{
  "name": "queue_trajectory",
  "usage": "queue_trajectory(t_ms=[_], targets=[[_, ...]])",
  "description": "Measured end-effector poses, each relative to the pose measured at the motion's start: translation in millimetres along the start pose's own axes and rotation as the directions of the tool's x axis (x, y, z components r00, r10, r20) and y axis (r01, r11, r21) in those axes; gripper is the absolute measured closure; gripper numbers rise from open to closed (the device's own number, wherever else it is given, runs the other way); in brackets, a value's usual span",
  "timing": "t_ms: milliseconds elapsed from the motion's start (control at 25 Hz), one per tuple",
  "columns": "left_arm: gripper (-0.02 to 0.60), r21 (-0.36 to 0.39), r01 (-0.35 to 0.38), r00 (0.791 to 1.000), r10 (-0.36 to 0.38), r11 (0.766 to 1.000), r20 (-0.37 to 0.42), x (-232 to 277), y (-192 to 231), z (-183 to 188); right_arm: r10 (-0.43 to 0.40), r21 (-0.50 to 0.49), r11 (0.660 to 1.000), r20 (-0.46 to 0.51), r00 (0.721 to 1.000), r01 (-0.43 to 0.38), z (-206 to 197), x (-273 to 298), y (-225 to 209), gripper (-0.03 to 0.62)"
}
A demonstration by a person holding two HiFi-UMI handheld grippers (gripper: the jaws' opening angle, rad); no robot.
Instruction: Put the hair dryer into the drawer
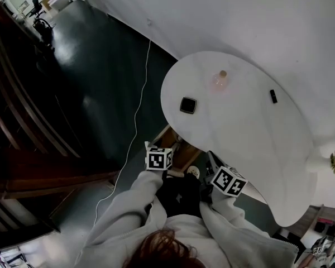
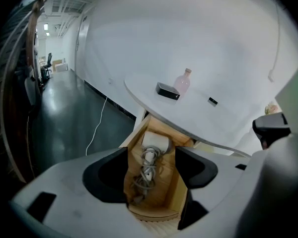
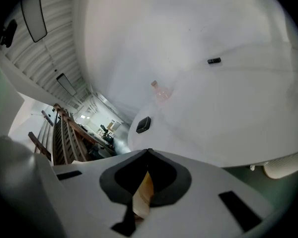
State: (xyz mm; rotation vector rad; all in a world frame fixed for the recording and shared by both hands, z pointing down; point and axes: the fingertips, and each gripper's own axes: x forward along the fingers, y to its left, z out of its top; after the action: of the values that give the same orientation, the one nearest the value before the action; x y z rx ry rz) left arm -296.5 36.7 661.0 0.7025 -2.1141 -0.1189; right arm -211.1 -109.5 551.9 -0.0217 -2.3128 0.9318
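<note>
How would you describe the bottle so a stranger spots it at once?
Find the rounded white table. Near its wall-side edge stands a small pink bottle with a pale stopper. Its neighbours, a square box and a small bar, are black and lie flat.

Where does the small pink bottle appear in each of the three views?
Head view: pink bottle upper centre, on the table.
Left gripper view: pink bottle upper centre, above the open drawer.
Right gripper view: pink bottle middle, just right of centre.
Shared landmark: the black box near it.
</note>
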Motion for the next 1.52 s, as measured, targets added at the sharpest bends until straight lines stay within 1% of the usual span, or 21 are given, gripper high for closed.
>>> queue_trajectory(t_ms=[240,440,520,600,720,840,960,1040,1120,1200,1240,1320,1440,1520], targets=[[0.284,-0.053,0.007,0.997,-0.003,0.999,0.076,-40,6,9,0.03,0.003,1.0,0.006,1.0,-0.03,9,3,9,0.545],[0.284,-0.056,0.017,0.99,-0.009,0.998,0.142,-80,13,21,0.057,-0.018,0.998,0.035,0.998,-0.056,31,4,27,0.545],[0.284,-0.054,0.032,0.983,-0.022,0.998,0.182,-99,14,30,0.066,-0.028,0.997,0.04,0.997,-0.065,35,6,33,0.545],[0.284,-0.033,0.044,0.973,-0.036,0.998,0.227,-118,14,41,0.078,-0.039,0.996,0.042,0.996,-0.076,39,10,39,0.545],[0.284,0.022,0.065,0.957,-0.068,0.998,0.281,-140,9,59,0.1,-0.071,0.993,0.039,0.994,-0.097,46,16,52,0.545],[0.293,0.081,0.088,0.931,-0.111,0.993,0.347,-161,-1,83,0.143,-0.107,0.984,0.023,0.99,-0.139,52,22,68,0.545],[0.38,0.144,0.107,0.9,-0.157,0.984,0.407,-180,-13,108,0.194,-0.15,0.97,0.01,0.981,-0.19,61,26,90,0.545],[0.403,0.181,0.12,0.879,-0.189,0.976,0.438,-191,-20,123,0.224,-0.183,0.958,-0.001,0.975,-0.221,67,27,101,0.545],[0.427,0.208,0.112,0.862,-0.199,0.972,0.466,-199,-23,136,0.25,-0.243,0.939,-0.009,0.968,-0.245,75,25,113,0.545],[0.464,0.225,0.089,0.848,-0.192,0.97,0.493,-207,-22,148,0.273,-0.325,0.909,-0.011,0.962,-0.262,88,21,125,0.545],[0.489,0.232,0.078,0.842,-0.189,0.97,0.506,-211,-22,152,0.286,-0.369,0.89,-0.008,0.958,-0.269,97,18,132,0.545],[0.519,0.246,0.063,0.827,-0.189,0.967,0.529,-220,-22,161,0.31,-0.461,0.845,0.01,0.951,-0.271,115,10,144,0.545],[0.546,0.256,0.05,0.8,-0.192,0.965,0.568,-229,-26,173,0.323,-0.595,0.77,0.053,0.945,-0.23,139,-6,159,0.545],[0.552,0.253,0.034,0.788,-0.181,0.967,0.588,-229,-28,177,0.33,-0.649,0.733,0.077,0.941,-0.204,146,-14,167,0.545]])
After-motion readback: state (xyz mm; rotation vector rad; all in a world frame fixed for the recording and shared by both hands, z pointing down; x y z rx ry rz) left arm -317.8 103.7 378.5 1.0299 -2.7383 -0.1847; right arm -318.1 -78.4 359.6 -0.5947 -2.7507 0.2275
